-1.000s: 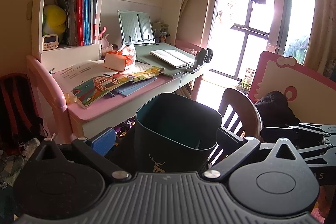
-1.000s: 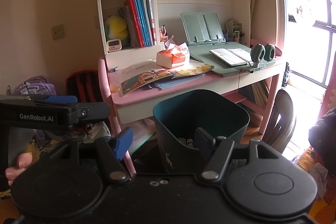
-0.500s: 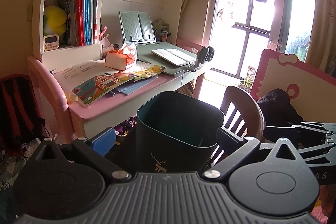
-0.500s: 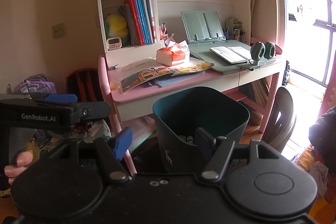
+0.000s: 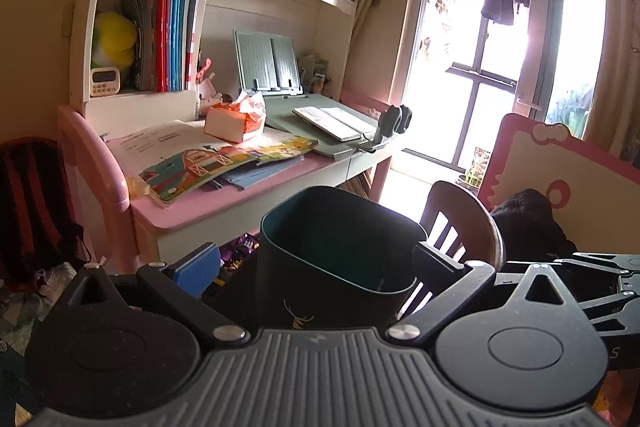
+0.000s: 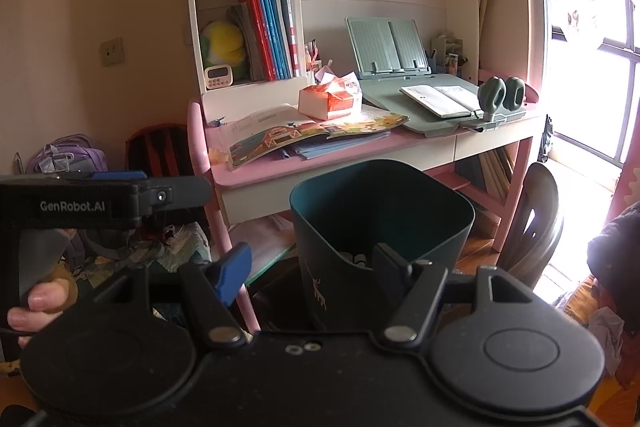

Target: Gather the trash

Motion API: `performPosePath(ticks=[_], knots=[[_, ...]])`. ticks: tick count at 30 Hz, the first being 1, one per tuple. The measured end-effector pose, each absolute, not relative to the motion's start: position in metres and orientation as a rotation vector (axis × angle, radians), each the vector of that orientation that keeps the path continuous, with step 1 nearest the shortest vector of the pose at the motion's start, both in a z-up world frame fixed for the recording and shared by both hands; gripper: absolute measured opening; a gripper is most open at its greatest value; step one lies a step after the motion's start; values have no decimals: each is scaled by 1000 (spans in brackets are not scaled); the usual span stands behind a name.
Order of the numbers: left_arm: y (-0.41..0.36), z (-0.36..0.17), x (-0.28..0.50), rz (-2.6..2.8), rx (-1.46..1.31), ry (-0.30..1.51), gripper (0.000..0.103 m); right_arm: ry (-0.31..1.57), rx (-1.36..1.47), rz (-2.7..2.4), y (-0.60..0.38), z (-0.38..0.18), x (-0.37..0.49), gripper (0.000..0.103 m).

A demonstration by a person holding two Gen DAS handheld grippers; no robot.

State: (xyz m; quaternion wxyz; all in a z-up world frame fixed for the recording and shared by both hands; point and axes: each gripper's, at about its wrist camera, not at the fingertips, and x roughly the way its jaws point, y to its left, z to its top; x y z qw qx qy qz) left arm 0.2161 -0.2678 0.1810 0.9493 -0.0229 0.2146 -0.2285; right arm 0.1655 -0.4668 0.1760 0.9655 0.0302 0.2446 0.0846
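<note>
Though the light from the window glares, my trash bin (image 5: 336,251) shows plainly: dark teal, squarish with rounded corners, a small gold deer printed low on its wall. It sits between the fingers of both claws, in front of the pink desk (image 5: 224,203). My left gripper (image 5: 316,263) straddles it, spread wide, and I cannot tell whether it bears on the walls. My right gripper (image 6: 308,267) has one finger inside the rim and the blue-padded one apart outside, unclenched. A wooden chair (image 5: 460,223) stands just behind the bin. Pale shapes at its bottom are too dim to name.
</note>
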Motion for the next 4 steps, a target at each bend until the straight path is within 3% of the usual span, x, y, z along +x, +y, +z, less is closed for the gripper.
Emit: performPosePath(ticks=[4], knots=[[-269, 178, 213, -458, -26, 432, 103, 502, 62, 173, -466, 174, 167, 67]])
